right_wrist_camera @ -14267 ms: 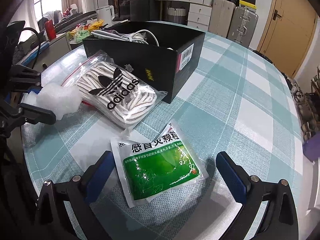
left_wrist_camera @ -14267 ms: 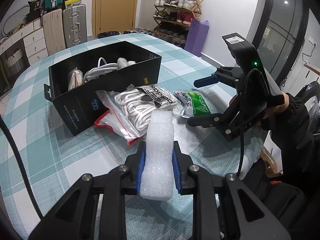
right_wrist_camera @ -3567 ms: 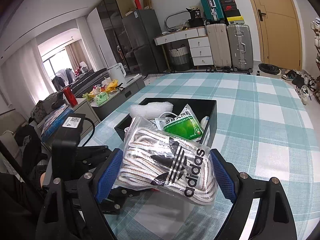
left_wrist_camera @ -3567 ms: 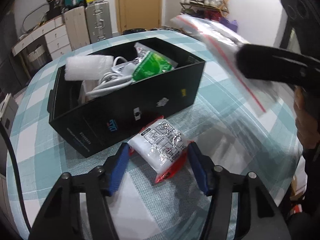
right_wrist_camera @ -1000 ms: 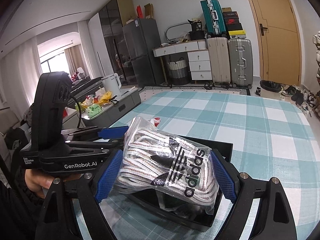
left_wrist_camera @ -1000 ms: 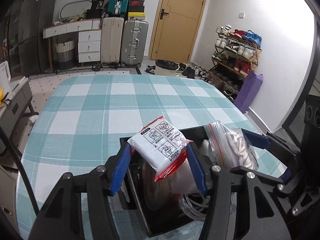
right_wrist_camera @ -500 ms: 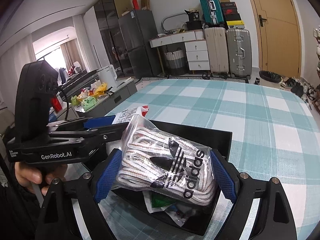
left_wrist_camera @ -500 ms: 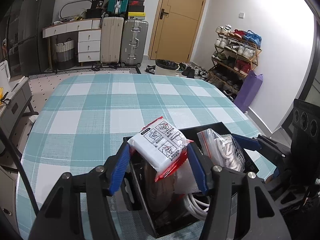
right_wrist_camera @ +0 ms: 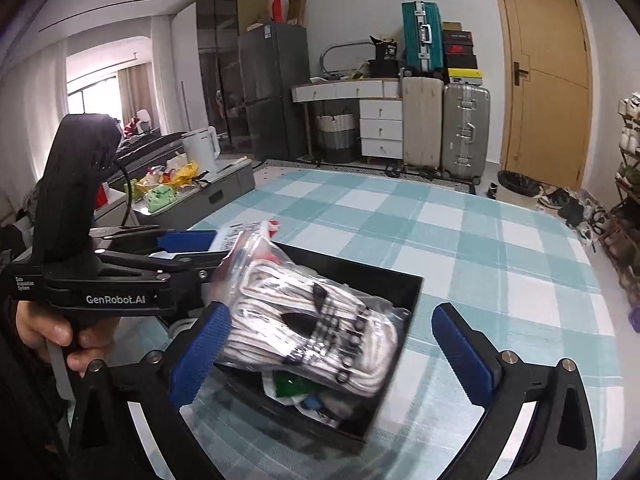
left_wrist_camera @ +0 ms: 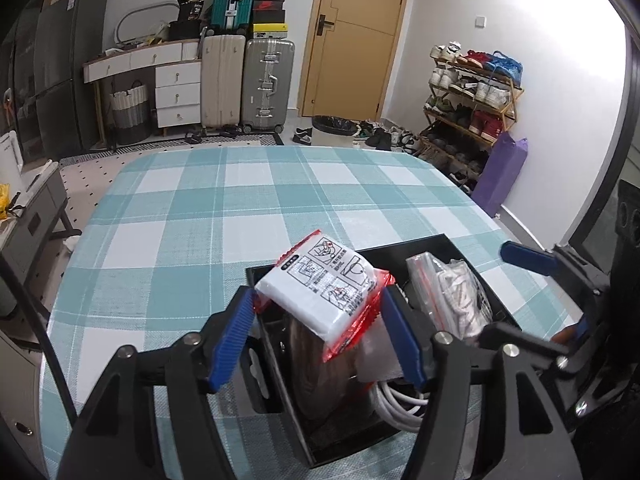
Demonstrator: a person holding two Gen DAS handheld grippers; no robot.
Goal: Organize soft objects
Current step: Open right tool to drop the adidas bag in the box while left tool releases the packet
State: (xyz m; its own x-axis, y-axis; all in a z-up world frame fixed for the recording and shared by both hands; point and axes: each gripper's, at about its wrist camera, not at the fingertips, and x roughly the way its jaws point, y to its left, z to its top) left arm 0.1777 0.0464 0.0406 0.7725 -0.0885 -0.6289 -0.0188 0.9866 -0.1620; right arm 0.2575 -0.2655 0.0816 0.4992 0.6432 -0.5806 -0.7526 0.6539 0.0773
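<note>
My left gripper is shut on a white packet with red edges and holds it above the near end of the black box. My right gripper is open; the clear zip bag of white laces is blurred and drops between its jaws into the black box. That bag also shows in the left wrist view, inside the box beside white cables. A green sachet lies in the box under the bag.
The box stands on a teal-and-white checked tablecloth. The right gripper's blue finger reaches over the box's far right side. Suitcases, drawers and a shoe rack stand on the floor beyond the table.
My right gripper has opened wide and let go of the lace bag, which falls into the box. My left gripper still holds the white packet over the box, barely moved.
</note>
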